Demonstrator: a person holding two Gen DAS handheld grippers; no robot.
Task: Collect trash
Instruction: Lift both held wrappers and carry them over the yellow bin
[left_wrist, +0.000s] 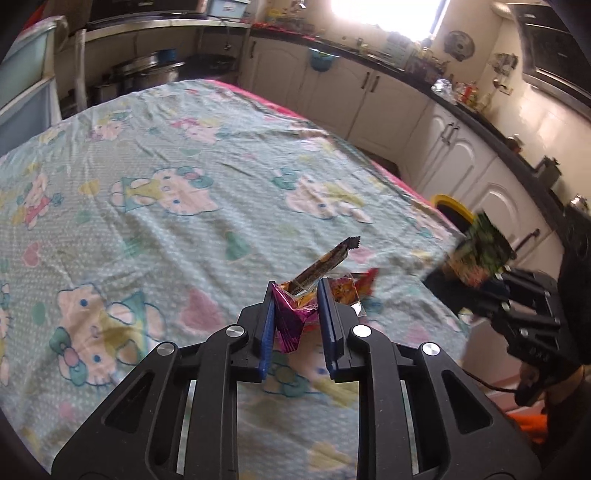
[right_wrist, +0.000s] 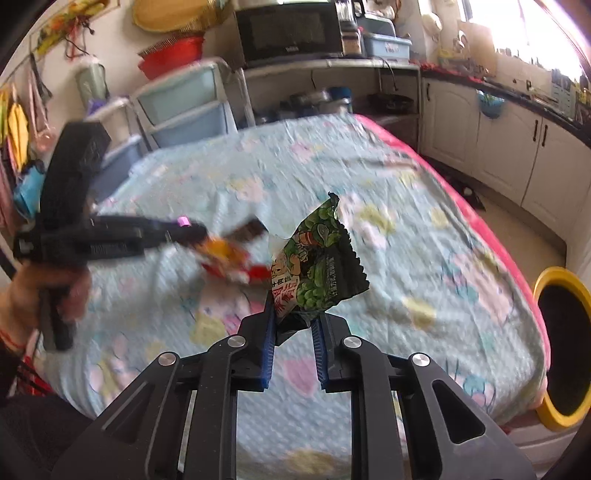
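Left gripper (left_wrist: 295, 295): jaws clamped on a bunch of wrappers (left_wrist: 295, 314), held above the patterned sheet (left_wrist: 166, 221). Right gripper (right_wrist: 291, 310): jaws clamped on a green snack bag (right_wrist: 317, 273), also off the sheet. Beyond the table edge: yellow-rimmed bin (right_wrist: 554, 280). Farther: white cabinets (left_wrist: 369, 96).

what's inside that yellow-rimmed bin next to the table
Nothing can be made out inside the yellow-rimmed bin: its opening is dark, probably a black liner. The table's cartoon-print cloth covers part of it.

A cartoon-print sheet (left_wrist: 207, 177) covers the table; white cabinets (left_wrist: 388, 99) line the wall beneath a bright window (left_wrist: 388, 14).
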